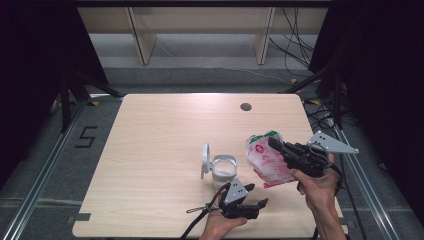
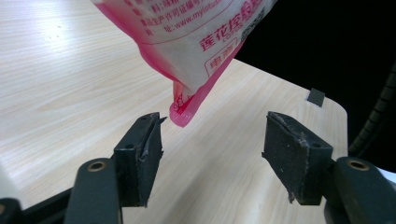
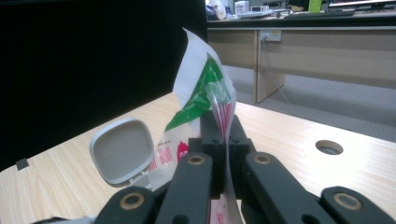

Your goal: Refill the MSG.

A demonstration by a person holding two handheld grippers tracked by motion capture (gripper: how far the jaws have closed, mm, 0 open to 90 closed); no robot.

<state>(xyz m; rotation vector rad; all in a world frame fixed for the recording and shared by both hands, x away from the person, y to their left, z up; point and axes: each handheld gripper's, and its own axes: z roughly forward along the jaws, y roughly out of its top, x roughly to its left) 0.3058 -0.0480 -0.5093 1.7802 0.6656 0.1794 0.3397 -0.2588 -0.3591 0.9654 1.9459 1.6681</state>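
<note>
Right claw (image 1: pixel 274 143) clenches the bag (image 1: pixel 265 159) at frame right; left claw (image 2: pixel 212 149), released, should pinch its lower corner squarely.

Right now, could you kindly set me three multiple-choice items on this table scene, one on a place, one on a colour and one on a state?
1. Where is the small white container with the hinged lid?
A. on the wooden table
B. on the floor
C. in a gripper

2. What colours is the printed plastic pouch?
A. blue and yellow
B. pink, white and green
C. black

3. How do the left gripper's jaws stand?
A. clamped on the pouch
B. open, empty
C. shut on the lid

Key: 1 A, it stands on the tabletop; 2 B, pink print, green top; 3 B, the pouch corner hangs above the gap, while the right gripper pinches it.
</note>
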